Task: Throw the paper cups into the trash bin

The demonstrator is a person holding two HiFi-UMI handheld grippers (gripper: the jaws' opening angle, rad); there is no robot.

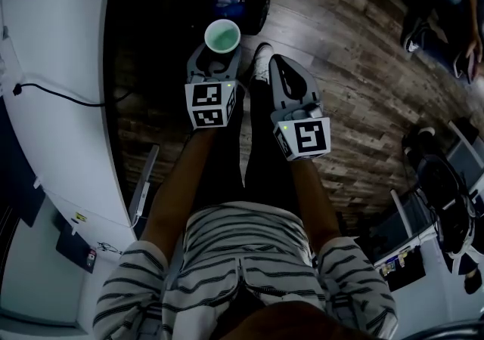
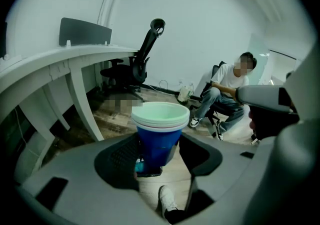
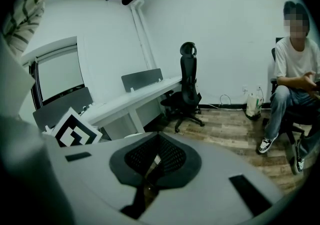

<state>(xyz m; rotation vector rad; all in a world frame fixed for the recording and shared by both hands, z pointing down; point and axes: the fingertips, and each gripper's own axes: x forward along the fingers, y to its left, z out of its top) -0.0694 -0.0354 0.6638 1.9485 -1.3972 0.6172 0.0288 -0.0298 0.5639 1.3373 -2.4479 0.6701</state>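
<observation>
A stack of blue paper cups (image 2: pixel 159 139) with white rims and pale green insides stands upright between the jaws of my left gripper (image 2: pixel 159 148), which is shut on it. From the head view the cups (image 1: pixel 221 35) show as a pale green circle at the tip of the left gripper (image 1: pixel 218 53). Just beyond them on the wooden floor sits the black trash bin (image 1: pixel 240 3), with something blue inside. My right gripper (image 1: pixel 277 63) hangs beside the left one, a little to its right. Its jaws (image 3: pixel 154 158) are shut with nothing between them.
A curved white desk (image 1: pixel 60 104) with a black cable runs along the left. My shoe (image 1: pixel 262 57) is on the floor under the grippers. A seated person (image 3: pixel 295 79) is off to the right, and a black office chair (image 3: pixel 187 89) stands by the desk.
</observation>
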